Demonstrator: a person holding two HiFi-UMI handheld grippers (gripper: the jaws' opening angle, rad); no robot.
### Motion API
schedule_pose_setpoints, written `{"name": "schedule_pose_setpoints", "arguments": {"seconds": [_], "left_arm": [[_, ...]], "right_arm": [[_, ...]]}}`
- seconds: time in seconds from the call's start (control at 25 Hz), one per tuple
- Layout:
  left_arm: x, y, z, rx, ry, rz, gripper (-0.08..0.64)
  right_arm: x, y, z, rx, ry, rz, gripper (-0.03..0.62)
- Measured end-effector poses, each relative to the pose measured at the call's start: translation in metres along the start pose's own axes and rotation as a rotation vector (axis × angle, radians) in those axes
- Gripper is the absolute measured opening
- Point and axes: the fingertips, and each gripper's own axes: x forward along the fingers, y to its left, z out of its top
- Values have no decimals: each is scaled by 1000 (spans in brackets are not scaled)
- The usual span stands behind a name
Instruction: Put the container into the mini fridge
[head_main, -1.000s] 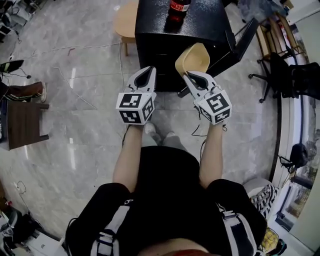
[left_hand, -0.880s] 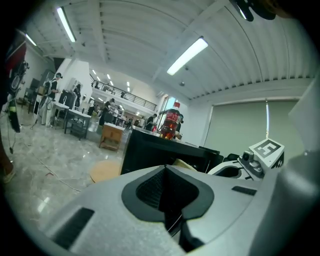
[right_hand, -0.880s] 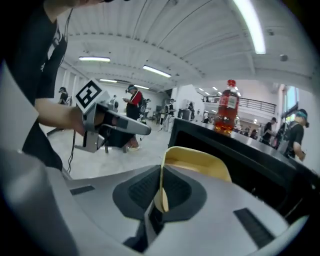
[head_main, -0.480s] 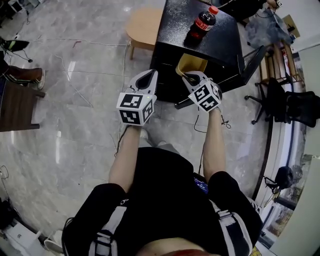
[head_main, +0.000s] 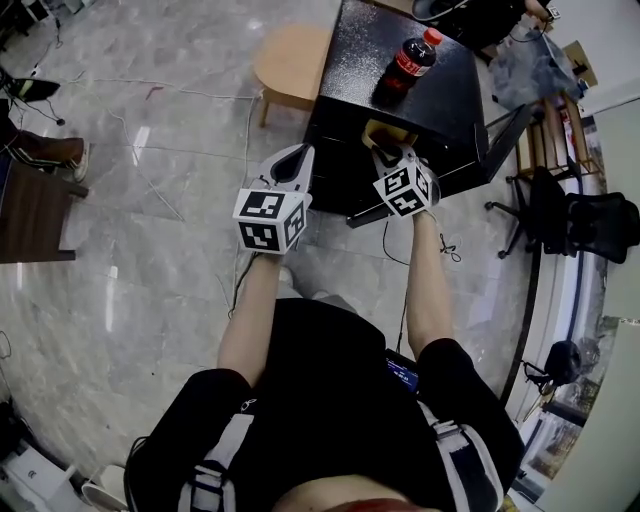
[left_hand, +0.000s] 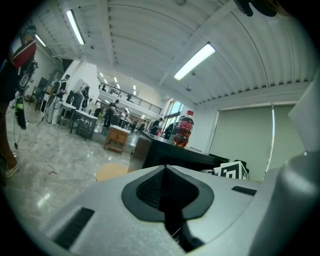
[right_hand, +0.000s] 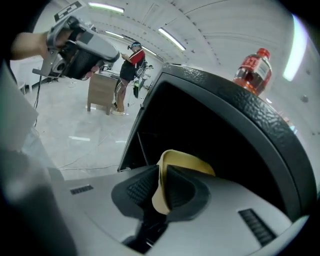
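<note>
Right gripper view showed your right gripper (right_hand: 161, 186) clamped on the rim of the yellow container (right_hand: 189, 161), so the bowl led the way and sat at the dark mouth of the open mini fridge (right_hand: 225, 95). Your left gripper (left_hand: 165, 187) hung closed and empty alongside, probably to leave the opening free.
</note>
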Motion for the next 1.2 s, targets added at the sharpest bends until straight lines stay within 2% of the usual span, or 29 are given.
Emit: {"name": "schedule_pose_setpoints", "arguments": {"seconds": [0.04,0.12,0.2,0.24,0.36,0.56,0.64,0.76,0.96,1.2], "left_arm": [[2,-2,1,1,-1,-5,11],[6,-5,1,4,-1,-17,11],[10,-8,2,8,0,-28,11],[12,-10,3,10,0,-35,11],[21,-20,5,23,-2,-61,11],[35,-46,10,70,-12,-102,11],[38,-56,11,89,-21,-110,11],[41,-68,11,110,-35,-113,11],[45,-82,9,132,-31,-132,11],[44,-80,5,120,-18,-134,11]], "right_arm": [[-3,-2,1,21,-8,-25,28],[-14,-1,3,80,-38,-53,129],[-30,1,9,161,-91,-83,133],[-40,0,12,215,-129,-106,127],[-74,-11,22,419,-283,-182,43],[-131,-38,25,896,-629,-248,15],[-148,-49,16,1010,-689,-305,14],[-159,-57,7,1040,-658,-376,11],[-161,-55,6,986,-605,-368,11],[-160,-53,8,970,-605,-359,11]]}}
